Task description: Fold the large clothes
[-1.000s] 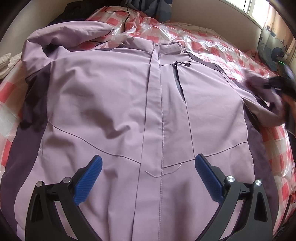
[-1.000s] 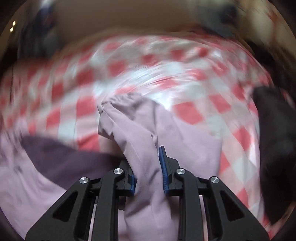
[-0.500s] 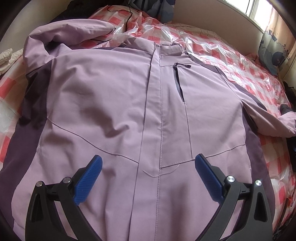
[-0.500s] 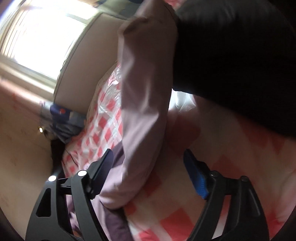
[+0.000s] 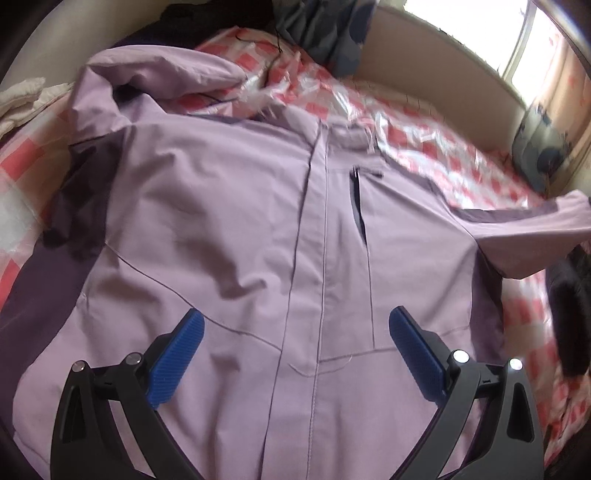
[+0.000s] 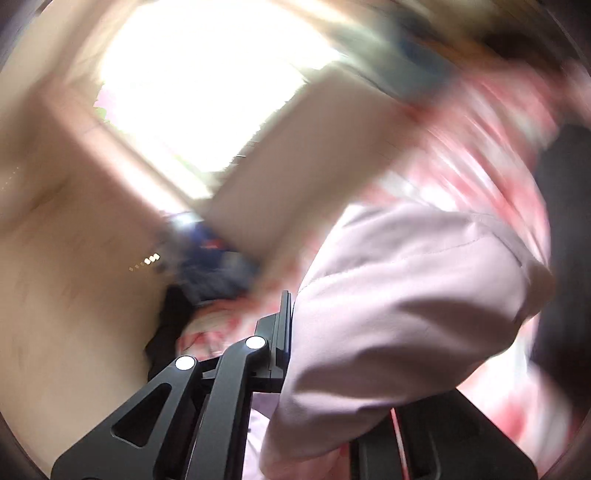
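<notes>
A lilac jacket [image 5: 236, 221] with dark purple side panels lies front-up on the bed, its zip placket running down the middle. My left gripper [image 5: 295, 336] hovers open and empty above its lower front. The jacket's right sleeve [image 5: 532, 240] is lifted off the bed at the right edge. In the blurred right wrist view the sleeve [image 6: 406, 306] drapes over my right gripper [image 6: 295, 332]; the left finger [image 6: 282, 332] presses against the cloth and the other finger is hidden under it.
The bed has a red-and-white checked cover [image 5: 424, 133] under clear plastic. Dark clothes [image 5: 325, 29] are piled at the headboard, a black garment [image 5: 569, 306] lies at the right edge, and white fabric [image 5: 22, 99] at the left. A bright window [image 6: 207, 85] is behind.
My right gripper was shut on the sleeve, opened beside it half a second ago, and now has closed on it and lifted it. The left gripper stayed open, drifting slightly over the jacket.
</notes>
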Action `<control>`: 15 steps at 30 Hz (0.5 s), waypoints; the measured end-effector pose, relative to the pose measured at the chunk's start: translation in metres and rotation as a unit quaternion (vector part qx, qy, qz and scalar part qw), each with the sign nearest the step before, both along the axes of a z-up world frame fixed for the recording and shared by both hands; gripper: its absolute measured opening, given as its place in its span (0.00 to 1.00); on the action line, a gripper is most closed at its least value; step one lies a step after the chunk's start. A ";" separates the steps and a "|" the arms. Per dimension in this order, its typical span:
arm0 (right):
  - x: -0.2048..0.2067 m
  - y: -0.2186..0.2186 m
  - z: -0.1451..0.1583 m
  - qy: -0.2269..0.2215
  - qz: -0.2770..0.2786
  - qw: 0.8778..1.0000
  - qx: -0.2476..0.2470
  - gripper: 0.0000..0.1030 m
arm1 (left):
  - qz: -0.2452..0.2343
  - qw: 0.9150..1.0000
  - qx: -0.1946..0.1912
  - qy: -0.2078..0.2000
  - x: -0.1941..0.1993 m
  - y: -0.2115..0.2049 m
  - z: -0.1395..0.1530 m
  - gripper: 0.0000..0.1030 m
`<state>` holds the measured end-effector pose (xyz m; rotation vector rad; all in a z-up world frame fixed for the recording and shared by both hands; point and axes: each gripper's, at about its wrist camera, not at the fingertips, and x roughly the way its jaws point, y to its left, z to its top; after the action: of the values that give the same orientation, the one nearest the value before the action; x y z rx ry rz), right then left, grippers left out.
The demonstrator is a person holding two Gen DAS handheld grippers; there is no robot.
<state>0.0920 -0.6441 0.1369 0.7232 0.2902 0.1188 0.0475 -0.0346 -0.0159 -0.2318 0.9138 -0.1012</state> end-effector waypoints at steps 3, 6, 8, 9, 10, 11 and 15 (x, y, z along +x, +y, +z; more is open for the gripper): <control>0.004 -0.008 0.000 0.016 -0.030 0.999 -0.031 0.08 | 0.007 1.000 -0.025 0.001 0.000 0.006 0.000 0.93; -0.001 -0.039 -0.064 0.107 -0.098 0.989 0.005 0.16 | -0.008 0.999 -0.027 0.025 0.004 0.001 -0.009 0.93; -0.016 -0.059 -0.115 0.183 -0.145 0.970 0.065 0.33 | -0.016 0.999 -0.020 0.035 0.003 -0.003 -0.012 0.93; -0.026 -0.064 -0.128 0.191 -0.156 0.965 0.090 0.40 | -0.019 0.999 -0.016 0.036 0.002 -0.004 -0.012 0.93; -0.043 -0.069 -0.145 0.195 -0.163 0.959 0.127 0.41 | -0.026 0.999 -0.010 0.035 0.002 -0.006 -0.011 0.93; -0.063 -0.070 -0.151 0.179 -0.177 0.957 0.141 0.42 | -0.028 0.999 -0.007 0.033 0.001 -0.008 -0.010 0.93; -0.132 -0.066 -0.127 0.098 -0.268 0.952 0.113 0.65 | -0.025 0.999 -0.001 0.024 -0.002 -0.006 -0.004 0.93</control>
<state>-0.0403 -0.7105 0.0102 1.0223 0.2611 -0.4462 0.0459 -0.0403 -0.0202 -0.2138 0.9680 -0.1428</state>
